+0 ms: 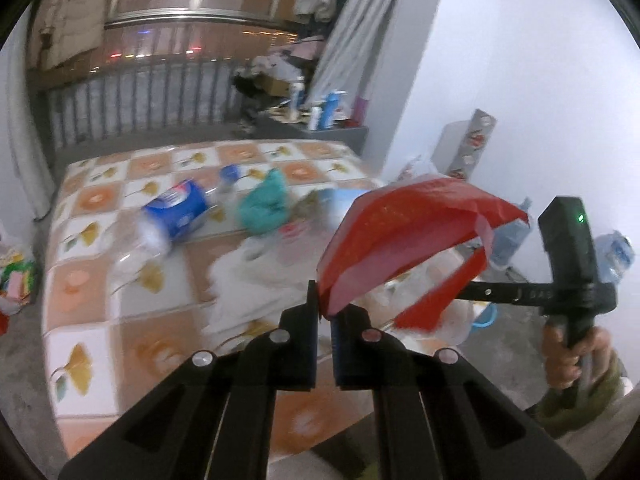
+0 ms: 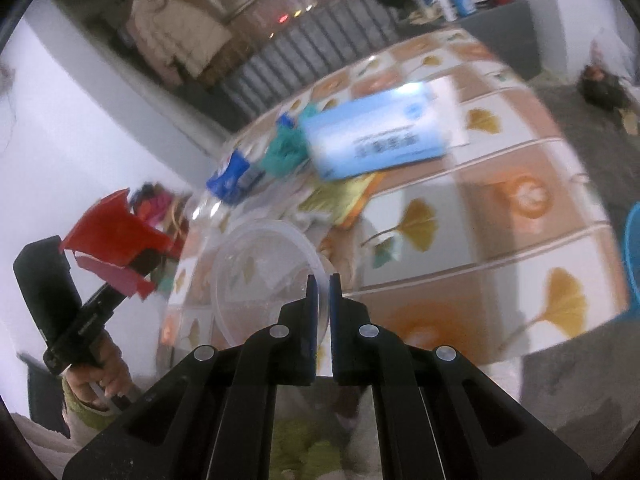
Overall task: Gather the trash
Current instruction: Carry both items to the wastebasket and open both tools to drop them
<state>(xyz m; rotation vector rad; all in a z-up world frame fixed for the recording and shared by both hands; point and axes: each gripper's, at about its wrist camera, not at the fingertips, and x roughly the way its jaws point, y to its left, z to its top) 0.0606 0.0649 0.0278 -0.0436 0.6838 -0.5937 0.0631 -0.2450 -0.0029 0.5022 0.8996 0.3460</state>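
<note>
Cluttered room, white walls; table under a checked cloth with ginkgo-leaf and orange squares, littered with trash. All positions below given relative to the table.

Left gripper: jaws shut on an edge of a red plastic bag, which hung lifted above the table's near right part, mouth partly gaping. Right gripper: jaws closed on the rim of a clear plastic container, held over the table's near edge.

Still lying on the table: a clear bottle with blue label toward the middle-left, a teal crumpled wrapper just beyond it, a white-and-blue box near the middle, white crumpled plastic nearer the front.

Judgement: step in hand was bagging the container. To do it well, the left grip should keep the bag's mouth spread and above the table; the right should carry the container over the opening before releasing, since a thin rim pinch may slip if tilted.

View differences: left wrist view showed the person's right hand on its handle and the bag's interior; the container's grip was not readable there. Right wrist view showed the rim pinch, the box's printed face, and a blue basin edge off the table's right side. Both frames motion-blurred.
</note>
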